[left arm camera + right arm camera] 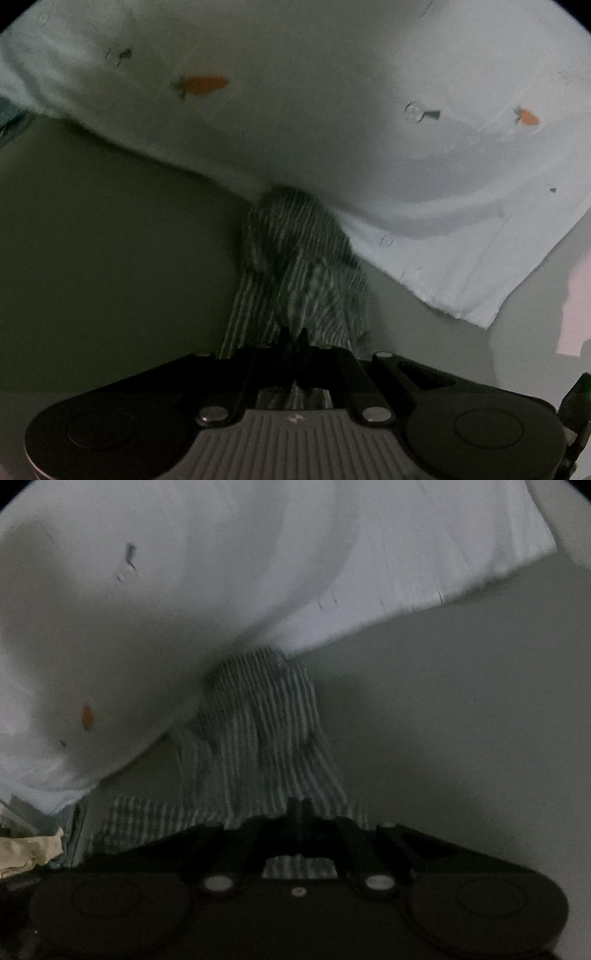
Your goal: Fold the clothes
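- The left tool [294, 334] is closed, and its jaws pinch a bunch of the striped cloth [295, 258] of grey and white.
- The right tool [300, 805] is closed in the same way on the striped cloth [258, 731], which rises from its tips in tight pleats.
- In both views the striped cloth runs up and goes under a pale garment [332, 129] with small carrot prints [205, 85]. I cannot tell if the 2 are 1 piece of clothing or 2 separate pieces.
- The pale garment [184, 590] hangs lifted above the plain grey desk [92, 240]; its straight hem shows toward the right side of both views.
- I judge this as the start of a fold, with both corners gripped and raised.
- Risk: each grip holds only a thin bunch, so a quick pull may let the cloth slip out.
- Risk: if the 2 hands do not travel evenly, the fold will lie crooked or wrinkled.
- Risk: the loose pale garment may drag over the crumpled beige thing [29, 849] at the left side.
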{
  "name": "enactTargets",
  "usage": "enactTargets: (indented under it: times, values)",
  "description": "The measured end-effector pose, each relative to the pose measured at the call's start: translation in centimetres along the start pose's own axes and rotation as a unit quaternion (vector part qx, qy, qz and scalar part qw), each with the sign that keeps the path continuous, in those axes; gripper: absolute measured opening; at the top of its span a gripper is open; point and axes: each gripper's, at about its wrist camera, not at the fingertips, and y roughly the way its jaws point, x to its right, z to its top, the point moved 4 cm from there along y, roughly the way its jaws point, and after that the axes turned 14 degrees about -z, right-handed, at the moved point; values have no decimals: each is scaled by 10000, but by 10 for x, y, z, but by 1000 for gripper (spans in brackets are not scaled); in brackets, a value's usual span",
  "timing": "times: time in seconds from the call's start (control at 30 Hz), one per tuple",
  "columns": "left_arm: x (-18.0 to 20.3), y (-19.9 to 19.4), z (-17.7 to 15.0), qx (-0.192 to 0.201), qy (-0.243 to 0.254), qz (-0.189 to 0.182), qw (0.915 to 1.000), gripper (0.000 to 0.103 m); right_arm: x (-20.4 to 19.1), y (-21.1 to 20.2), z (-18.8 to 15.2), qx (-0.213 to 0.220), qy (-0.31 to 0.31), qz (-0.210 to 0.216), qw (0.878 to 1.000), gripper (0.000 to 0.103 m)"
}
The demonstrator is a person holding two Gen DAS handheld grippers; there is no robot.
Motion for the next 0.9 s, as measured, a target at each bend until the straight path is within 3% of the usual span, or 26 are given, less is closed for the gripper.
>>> enactTargets:
  times: [0.13, 0.27, 0.4, 0.5, 0.57, 0.67, 0.7, 0.73, 0.8, 0.9]
  values:
    - [-29, 30, -14, -405, 21, 534, 9978, 1, -15, -11, 3, -34, -661, 13, 9978, 2]
    - [-55, 41, -29, -669, -387, 633, 9950, 4, -38, -31, -29, -239, -1421, -89, 9895, 4]
    - [-60, 41, -28, -617, -445, 661, 9949, 9, -74, -36, -72, -498, -2289, 249, 9719, 5]
    - [-62, 34, -26, -582, -577, 692, 9942, 12, -112, -28, -93, -244, -2931, 324, 9552, 7]
    - [-63, 22, -24, -468, -718, 707, 9938, 26, -131, -18, -97, -44, -3185, 251, 9476, 13]
    - [-64, -9, -23, -237, -886, 795, 9926, 33, -145, -18, -87, 250, -3207, 333, 9463, 28]
    - [-64, -20, -25, -182, -922, 804, 9923, 35, -146, -24, -81, 375, -3149, 393, 9476, 46]
    - [-64, -32, -29, -154, -961, 820, 9919, 40, -143, -33, -77, 508, -3081, 442, 9490, 54]
    - [-62, -50, -39, -250, -1032, 771, 9914, 45, -136, -52, -72, 745, -3052, 476, 9482, 57]
    - [-55, -73, -61, -511, -1120, 658, 9902, 48, -117, -72, -90, 990, -3641, 124, 9260, 73]
